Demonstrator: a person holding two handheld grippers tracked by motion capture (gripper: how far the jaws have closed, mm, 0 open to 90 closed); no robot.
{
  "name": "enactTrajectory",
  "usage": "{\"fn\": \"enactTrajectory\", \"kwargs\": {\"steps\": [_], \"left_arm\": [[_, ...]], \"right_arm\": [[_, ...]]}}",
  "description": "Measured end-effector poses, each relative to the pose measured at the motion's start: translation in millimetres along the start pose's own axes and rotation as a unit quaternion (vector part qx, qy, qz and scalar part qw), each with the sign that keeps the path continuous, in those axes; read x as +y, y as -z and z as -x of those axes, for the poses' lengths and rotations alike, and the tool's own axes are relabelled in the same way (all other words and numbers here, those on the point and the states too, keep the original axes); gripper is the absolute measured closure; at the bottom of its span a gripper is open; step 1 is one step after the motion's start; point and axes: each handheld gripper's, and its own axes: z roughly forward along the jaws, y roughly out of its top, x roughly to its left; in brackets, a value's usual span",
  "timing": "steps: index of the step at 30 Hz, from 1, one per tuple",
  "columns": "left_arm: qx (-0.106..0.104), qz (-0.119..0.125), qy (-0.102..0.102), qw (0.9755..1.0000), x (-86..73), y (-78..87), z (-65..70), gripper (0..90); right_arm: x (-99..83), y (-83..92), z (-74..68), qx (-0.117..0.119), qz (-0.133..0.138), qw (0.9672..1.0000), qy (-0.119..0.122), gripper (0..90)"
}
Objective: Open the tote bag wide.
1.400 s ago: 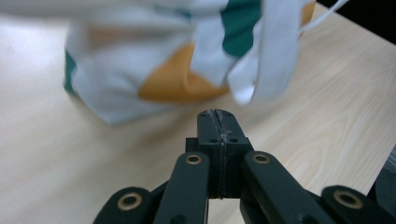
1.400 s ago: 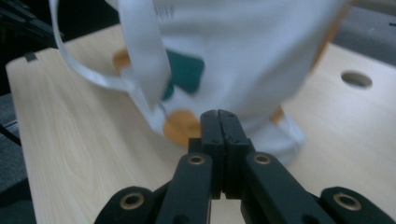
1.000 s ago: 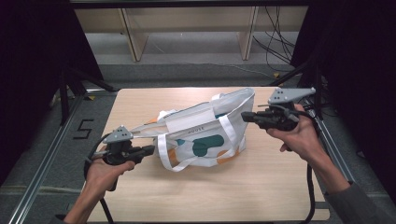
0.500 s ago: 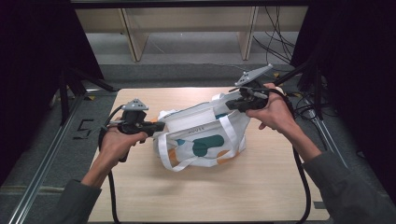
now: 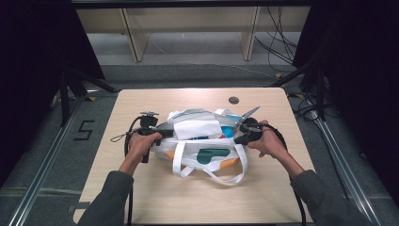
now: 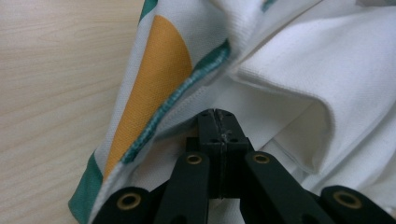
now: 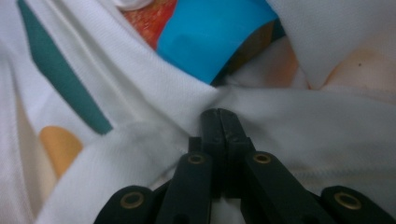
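Wooden table [image 5: 141,188] carries our white tote bag [image 5: 207,155] at its middle. We have our left gripper [image 5: 162,134] clamped on the bag's left rim and our right gripper [image 5: 237,136] clamped on its right. Both ends gripped; lifting or spreading likely remains.

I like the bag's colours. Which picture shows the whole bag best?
The high view: the whole white bag lies on the table. The left gripper view shows an orange patch and teal trim; the right gripper view shows white cloth.
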Motion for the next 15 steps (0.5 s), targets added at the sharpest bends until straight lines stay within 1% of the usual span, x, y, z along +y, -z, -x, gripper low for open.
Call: {"fn": "enactTrajectory", "kwargs": {"steps": [1, 2, 3, 4, 5, 6, 7, 8, 9, 10, 11, 12, 13, 14, 15], "left_arm": [[0.028, -0.014, -0.035, 0.9989, 4.3, 5.8, 8.9, 89.5], [0.029, -0.013, -0.047, 0.9984, 8.4, 10.4, 15.2, 89.5], [0.026, -0.007, -0.052, 0.9983, 10.8, 13.6, 19.5, 89.5], [0.016, -0.005, -0.059, 0.9981, 14.2, 18.3, 25.5, 89.5], [0.007, -0.003, -0.073, 0.9973, 17.9, 23.7, 34.4, 89.5], [0.012, -0.005, -0.091, 0.9958, 19.8, 27.7, 42.2, 89.5], [0.010, -0.005, -0.099, 0.9950, 20.7, 30.0, 47.8, 89.5], [0.000, -0.004, -0.110, 0.9939, 20.9, 32.8, 56.9, 89.4], [-0.002, -0.007, -0.124, 0.9922, 20.8, 33.8, 63.3, 89.4], [-0.004, -0.013, -0.116, 0.9931, 19.5, 34.0, 70.1, 89.4], [-0.014, -0.016, -0.127, 0.9916, 20.2, 32.2, 73.8, 89.4], [-0.013, -0.017, -0.132, 0.9910, 20.5, 30.5, 77.6, 89.4], [-0.008, -0.014, -0.146, 0.9891, 21.5, 28.7, 79.9, 89.5], [-0.008, -0.014, -0.146, 0.9891, 21.5, 28.7, 79.9, 89.4], [-0.010, -0.017, -0.154, 0.9879, 23.4, 29.3, 80.6, 89.4]], "right_arm": [[0.6, 5.5, -0.6, 0.000, -0.002, 1.0000, 0.003, 90.0], [2.4, 9.4, -2.6, -0.003, -0.002, 1.0000, 0.001, 90.0], [7.5, 16.9, -5.6, -0.021, 0.008, 0.9995, 0.022, 90.0], [11.0, 21.3, -8.4, -0.030, 0.017, 0.9989, 0.030, 90.0], [15.7, 26.4, -12.4, -0.040, 0.033, 0.9979, 0.038, 90.0], [21.4, 31.5, -16.6, -0.040, 0.053, 0.9970, 0.039, 90.0], [25.6, 35.3, -20.3, -0.039, 0.062, 0.9966, 0.037, 90.0], [29.2, 36.5, -21.6, -0.041, 0.072, 0.9955, 0.046, 90.0], [34.2, 37.5, -26.5, -0.035, 0.082, 0.9950, 0.044, 90.0], [38.0, 36.2, -27.5, -0.029, 0.091, 0.9940, 0.053, 90.0], [40.9, 31.5, -28.8, -0.024, 0.090, 0.9942, 0.054, 90.0], [42.7, 25.8, -31.1, -0.024, 0.076, 0.9956, 0.049, 90.0], [43.0, 19.2, -31.3, -0.022, 0.070, 0.9959, 0.054, 90.0], [42.8, 14.2, -31.3, -0.019, 0.067, 0.9956, 0.064, 90.0], [41.5, 12.3, -32.4, -0.021, 0.062, 0.9962, 0.058, 90.0]]}}
